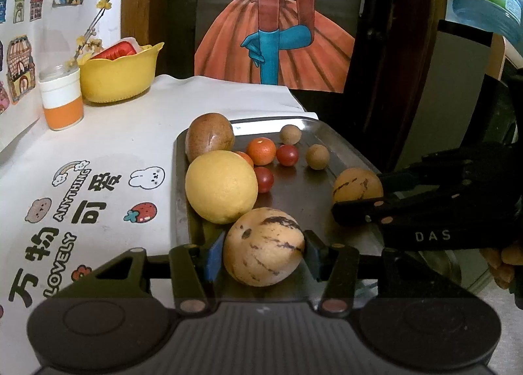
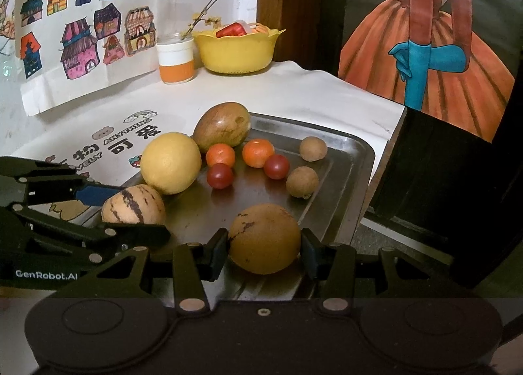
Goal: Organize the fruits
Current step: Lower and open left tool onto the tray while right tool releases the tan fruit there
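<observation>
Both grippers are down at the near end of the metal tray, one fruit each. Left gripper has its pads touching both sides of a pale striped melon at the tray's near-left corner, so it's clamped on that one. Right gripper is squeezed onto a darker striped melon at the near-right side, pads against it L & R. From the left cam you see the right gripper coming in from the right w/ its melon between the fingers.

Rest of the fruit sits on the tray. Big yellow citrus just behind the pale melon, nearly touching it. Brown-green fruit at the far-left corner, right behind the citrus. Mid-tray: two small oranges side by side, two red tomatoes just in front of them. Two small tan round fruits over toward the right rim, apart from each other.

Tray's on a white printed cloth. At the back by the wall: yellow bowl w/ something red in it, and a white-orange jar just left of the bowl, holding a twig w/ yellow blossoms.
</observation>
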Demonstrator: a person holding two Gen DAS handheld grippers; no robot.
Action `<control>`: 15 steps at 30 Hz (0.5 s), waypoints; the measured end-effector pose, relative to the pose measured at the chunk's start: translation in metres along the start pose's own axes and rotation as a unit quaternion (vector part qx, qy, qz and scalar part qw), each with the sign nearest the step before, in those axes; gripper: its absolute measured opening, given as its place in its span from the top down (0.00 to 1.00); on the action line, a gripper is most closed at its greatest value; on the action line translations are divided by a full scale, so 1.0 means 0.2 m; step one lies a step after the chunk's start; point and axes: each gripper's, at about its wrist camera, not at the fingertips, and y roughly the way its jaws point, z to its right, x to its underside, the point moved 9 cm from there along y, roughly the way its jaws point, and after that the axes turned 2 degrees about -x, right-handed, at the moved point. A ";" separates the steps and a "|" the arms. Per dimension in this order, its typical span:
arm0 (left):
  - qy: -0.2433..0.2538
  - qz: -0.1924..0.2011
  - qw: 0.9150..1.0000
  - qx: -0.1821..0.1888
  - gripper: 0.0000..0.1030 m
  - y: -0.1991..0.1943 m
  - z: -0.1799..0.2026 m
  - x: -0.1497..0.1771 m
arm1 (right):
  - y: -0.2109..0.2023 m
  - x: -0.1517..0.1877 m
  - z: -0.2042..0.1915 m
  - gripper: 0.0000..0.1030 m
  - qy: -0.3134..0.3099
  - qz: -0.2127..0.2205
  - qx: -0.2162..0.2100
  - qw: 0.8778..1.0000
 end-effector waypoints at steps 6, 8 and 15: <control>-0.002 -0.002 1.000 0.001 0.46 0.01 0.00 0.01 | 0.00 0.00 0.00 0.52 0.008 0.005 0.002 1.000; -0.005 -0.002 1.000 0.001 0.46 0.01 0.00 0.01 | 0.00 0.00 0.00 0.52 0.011 0.006 0.002 1.000; -0.008 -0.003 1.000 0.001 0.44 0.00 0.00 0.02 | -0.01 0.00 0.01 0.52 0.016 0.013 0.003 1.000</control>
